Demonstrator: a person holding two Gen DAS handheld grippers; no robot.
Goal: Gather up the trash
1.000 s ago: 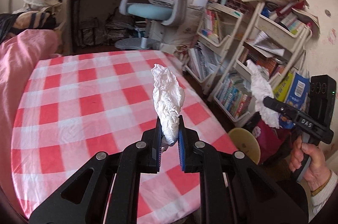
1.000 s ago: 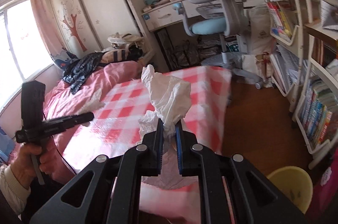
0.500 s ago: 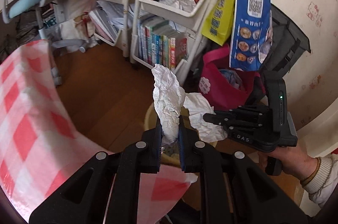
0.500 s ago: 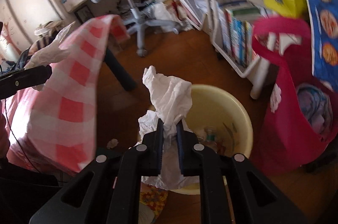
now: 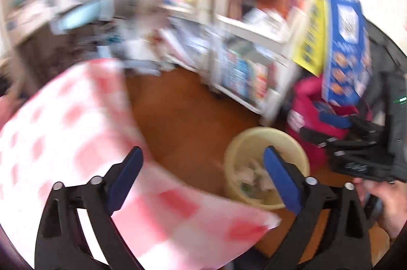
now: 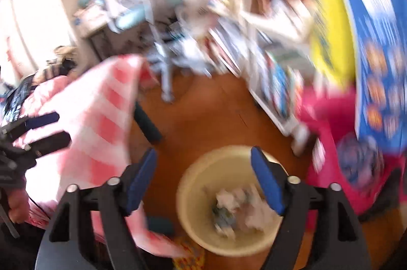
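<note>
Left gripper (image 5: 202, 155) and right gripper (image 6: 203, 155): fingers now opening wide, empty; tissues formerly gripped lying crumpled in yellow bin (image 6: 193, 183), lower centre.

A smooth, pale yellow plastic look is shown by the bin (image 6: 193, 196), and the crumpled tissues (image 6: 241, 203) inside it are seen as soft, creased white paper. The left gripper (image 5: 203, 160) and right gripper (image 6: 203, 160) are made of matt black plastic with small bright metal pins, and their fingers (image 6: 267, 186) are faced with ribbed blue pads. The floor (image 5: 183, 117) appears as smooth brown wood with a slight sheen, while the red-and-white checked tablecloth (image 5: 76, 132) is seen as matt cloth, though much is blurred.
</note>
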